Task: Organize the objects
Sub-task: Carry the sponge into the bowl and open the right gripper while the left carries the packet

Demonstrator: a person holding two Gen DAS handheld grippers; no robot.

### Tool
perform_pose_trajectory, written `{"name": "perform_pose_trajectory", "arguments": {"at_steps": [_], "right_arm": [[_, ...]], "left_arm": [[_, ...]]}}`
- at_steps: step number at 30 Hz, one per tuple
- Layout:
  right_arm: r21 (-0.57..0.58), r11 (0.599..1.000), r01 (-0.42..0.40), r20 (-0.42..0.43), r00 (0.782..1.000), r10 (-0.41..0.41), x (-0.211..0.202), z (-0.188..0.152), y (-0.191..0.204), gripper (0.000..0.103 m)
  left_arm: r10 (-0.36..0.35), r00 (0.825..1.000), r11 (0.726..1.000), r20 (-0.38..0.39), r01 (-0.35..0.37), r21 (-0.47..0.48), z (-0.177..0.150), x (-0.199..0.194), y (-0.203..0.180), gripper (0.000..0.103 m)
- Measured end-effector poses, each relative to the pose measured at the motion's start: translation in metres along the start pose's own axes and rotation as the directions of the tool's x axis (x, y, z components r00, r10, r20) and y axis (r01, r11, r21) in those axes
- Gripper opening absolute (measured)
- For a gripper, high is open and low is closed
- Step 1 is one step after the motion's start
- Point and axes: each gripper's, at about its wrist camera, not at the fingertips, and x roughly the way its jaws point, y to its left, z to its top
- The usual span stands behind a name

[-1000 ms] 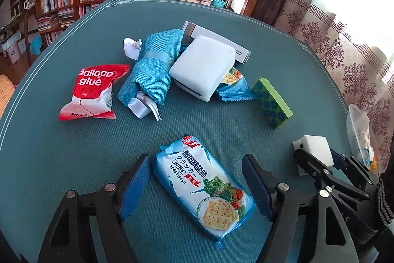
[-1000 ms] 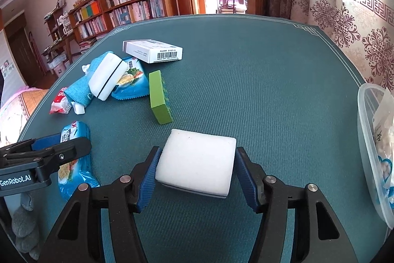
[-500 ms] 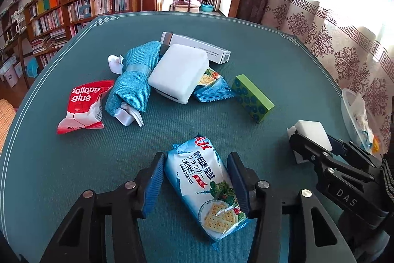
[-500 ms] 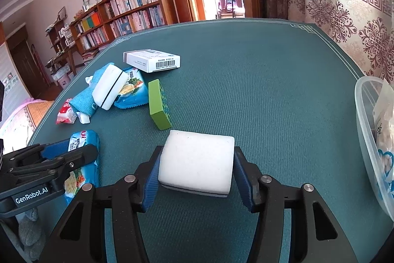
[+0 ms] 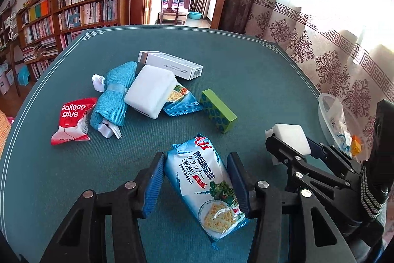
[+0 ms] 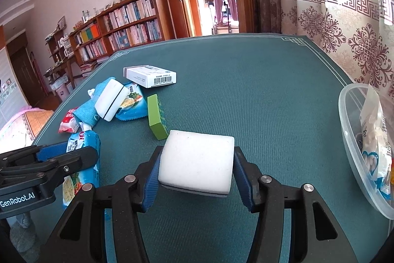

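My left gripper (image 5: pixel 195 183) is shut on a blue soda biscuit packet (image 5: pixel 202 179) and holds it above the green table (image 5: pixel 246 70). My right gripper (image 6: pixel 195 176) is shut on a white sponge block (image 6: pixel 197 164), also lifted; the block shows in the left wrist view (image 5: pixel 291 139). A clear plastic container (image 6: pixel 354 152) with packets inside stands at the right. The biscuit packet also shows in the right wrist view (image 6: pixel 81 159).
Further back lie a red balloon glue packet (image 5: pixel 71 120), a rolled teal towel (image 5: pixel 112 95), another white block (image 5: pixel 150 93) on a blue snack packet (image 5: pixel 182 102), a white carton (image 5: pixel 172 64) and a green box (image 5: pixel 218 110).
My left gripper closed on the biscuit packet and lifted it. My right gripper rose with the white sponge block. Both views tilted upward.
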Motion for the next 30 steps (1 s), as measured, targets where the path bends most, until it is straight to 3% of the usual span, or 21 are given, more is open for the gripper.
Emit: {"name": "perform_pose_trajectory", "arguments": {"at_steps": [7,19,30], "right_arm": [[-0.013,0.999,0.041,0.019,0.999,-0.041,-0.026,0.009,-0.022,0.055],[0.117,0.971,0.207,0.063,0.974,-0.216,-0.096,-0.002,-0.129,0.055],[0.195,0.935,0.295,0.023,0.952,-0.305,-0.105,-0.024,-0.191,0.056]], "left_arm": [[-0.047,0.999,0.998,0.02,0.046,0.038,0.011,-0.005,-0.025,0.054],[-0.105,0.994,0.987,0.031,0.101,0.122,0.023,-0.003,-0.081,0.054],[-0.134,0.991,0.973,0.027,0.126,0.194,0.026,-0.001,-0.127,0.054]]}}
